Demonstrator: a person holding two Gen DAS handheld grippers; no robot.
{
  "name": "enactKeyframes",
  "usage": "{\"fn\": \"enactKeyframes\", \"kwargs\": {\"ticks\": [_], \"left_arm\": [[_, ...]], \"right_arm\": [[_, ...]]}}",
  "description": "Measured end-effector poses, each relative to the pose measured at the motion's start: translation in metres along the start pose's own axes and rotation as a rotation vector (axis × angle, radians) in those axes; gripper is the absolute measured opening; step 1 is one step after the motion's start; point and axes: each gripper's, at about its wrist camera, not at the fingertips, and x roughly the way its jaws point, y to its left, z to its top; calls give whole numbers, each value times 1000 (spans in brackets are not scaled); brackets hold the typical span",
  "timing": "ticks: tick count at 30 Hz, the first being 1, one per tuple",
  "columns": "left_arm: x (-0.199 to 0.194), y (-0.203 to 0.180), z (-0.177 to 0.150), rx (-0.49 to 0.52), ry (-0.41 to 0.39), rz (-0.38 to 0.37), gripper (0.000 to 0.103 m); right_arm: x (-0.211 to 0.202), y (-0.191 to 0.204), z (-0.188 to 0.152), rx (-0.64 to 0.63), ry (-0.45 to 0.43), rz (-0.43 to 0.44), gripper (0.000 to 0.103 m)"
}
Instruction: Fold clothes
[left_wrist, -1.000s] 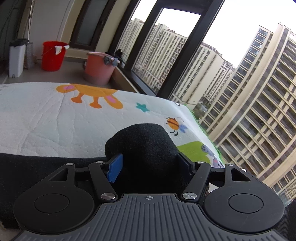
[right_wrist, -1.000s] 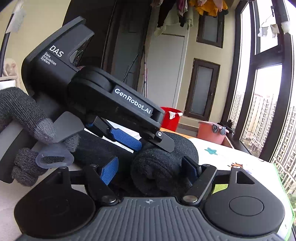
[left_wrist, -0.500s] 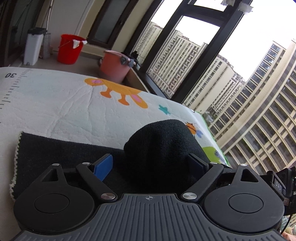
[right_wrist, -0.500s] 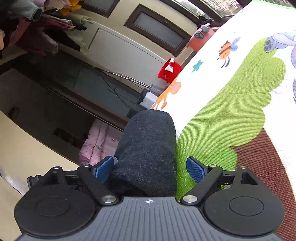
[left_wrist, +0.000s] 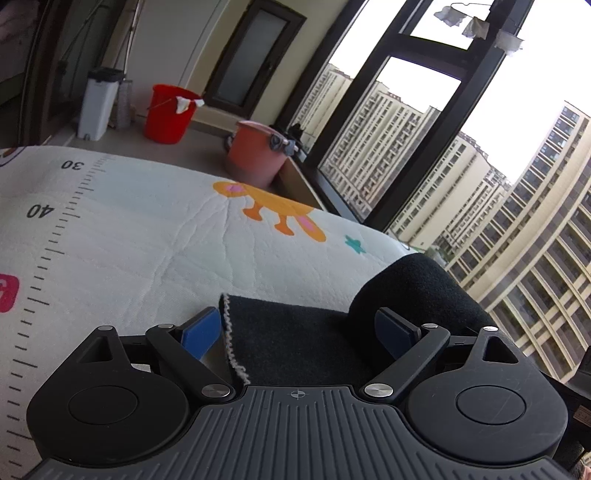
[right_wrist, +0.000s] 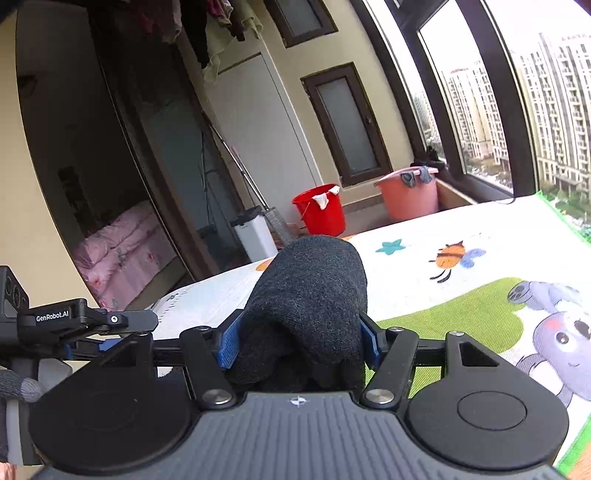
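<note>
Now right fingers (right_wrist: 299, 341) clamp dark garment (right_wrist: 310, 295); left fingers (left_wrist: 299, 328) wide, straddling it.

a cartoon-printed mat (left_wrist: 155, 240) carries a dark knit garment (left_wrist: 295, 336).

Wide-spread left gripper (left_wrist: 297, 328) over dark cloth (left_wrist: 295, 339) on mat (left_wrist: 147, 240)

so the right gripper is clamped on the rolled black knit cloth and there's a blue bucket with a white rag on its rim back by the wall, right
Not quite: the bucket is red, not blue. The right wrist view shows the red plastic bucket with a white rag on its rim near the wall. The rest holds: the right gripper, whose jaws have just been closing, presses on the rolled black knit cloth from both sides.
</note>
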Motion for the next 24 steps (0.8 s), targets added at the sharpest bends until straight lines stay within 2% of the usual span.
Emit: {"fn": "enactKeyframes", "kwargs": {"ticks": [3,9,13,15,17,19,21,24], "left_arm": [[8,-9,-1,23,22,-15,94],[11,-32,7,61,9,-60,95],[28,-59,10,153,23,-44,96],[39,-70,9,211,32,-9,96],[49,-74,7,263,27,35,101],[53,-71,6,264,27,31,101],[50,-70,6,278,9,49,102],[43,-68,9,297,-17,81,102]], "right_arm": [[5,22,-3,-141,5,-39,66],[20,93,-39,-538,-45,-107,72],[26,126,-55,-684,-72,-109,75],[26,126,-56,-688,-72,-84,83],[22,123,-53,-660,-62,-45,89],[16,113,-46,-610,-39,-9,90],[6,96,-37,-523,-12,31,94],[-6,62,-20,-306,33,102,94]]}}
